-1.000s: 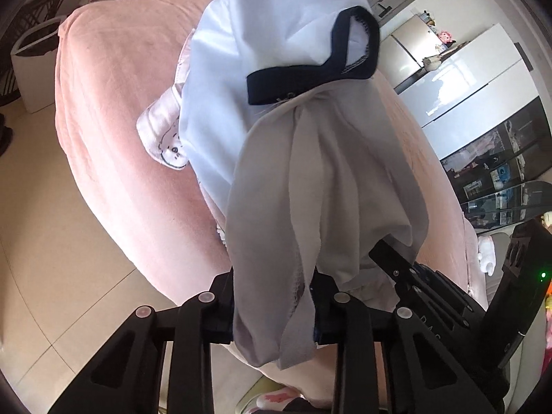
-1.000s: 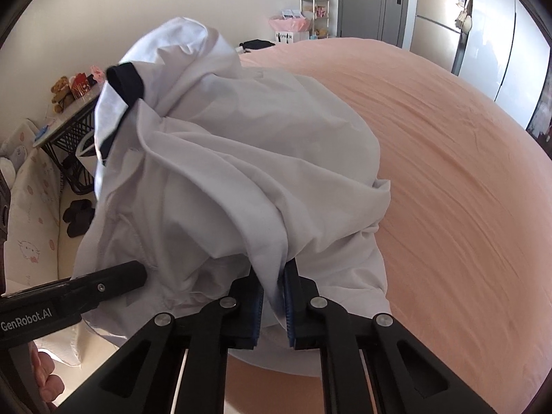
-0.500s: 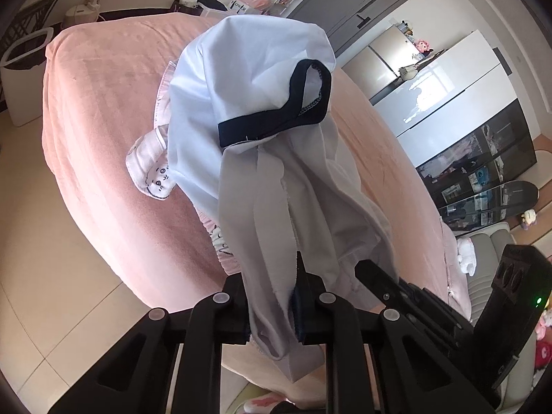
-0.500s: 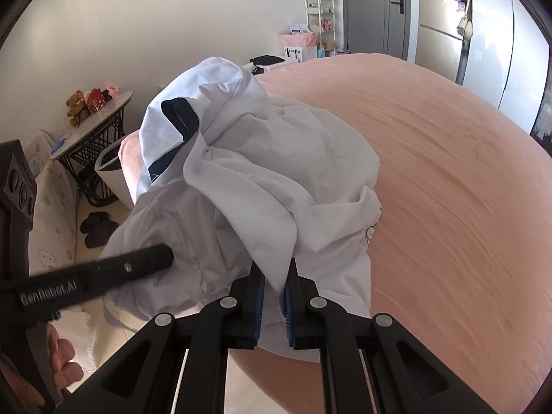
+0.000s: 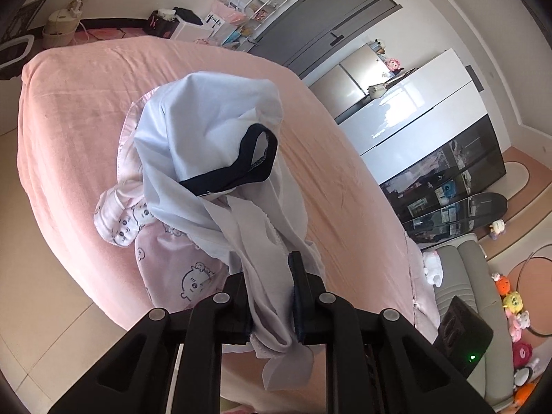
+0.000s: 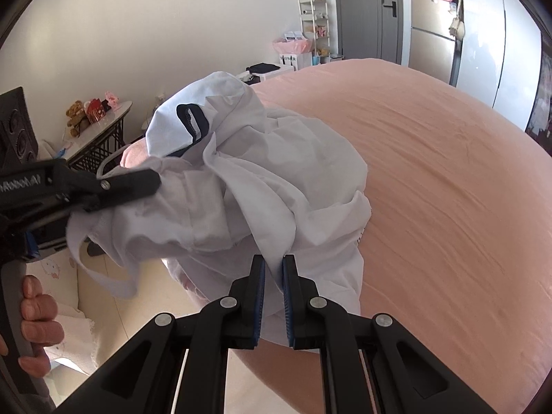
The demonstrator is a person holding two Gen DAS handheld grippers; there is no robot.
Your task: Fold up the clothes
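Pink bed (image 5: 86,110), covered edge to edge by a smooth pink sheet, mostly bare. Near the bed's rounded front corner — a pale pink garment (image 5: 179,269) printed with small cartoon faces, lying flat on the sheet, one cuffed end (image 5: 117,220) spread toward the bed's edge. On top of that garment, a white shirt (image 5: 193,131) with a dark navy collar band (image 5: 238,169) — its far part bunched on the bed, its near part lifted off.

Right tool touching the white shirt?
Touching. The right wrist view shows the right tool shut on a fold of the white shirt, pads pressing the cloth.
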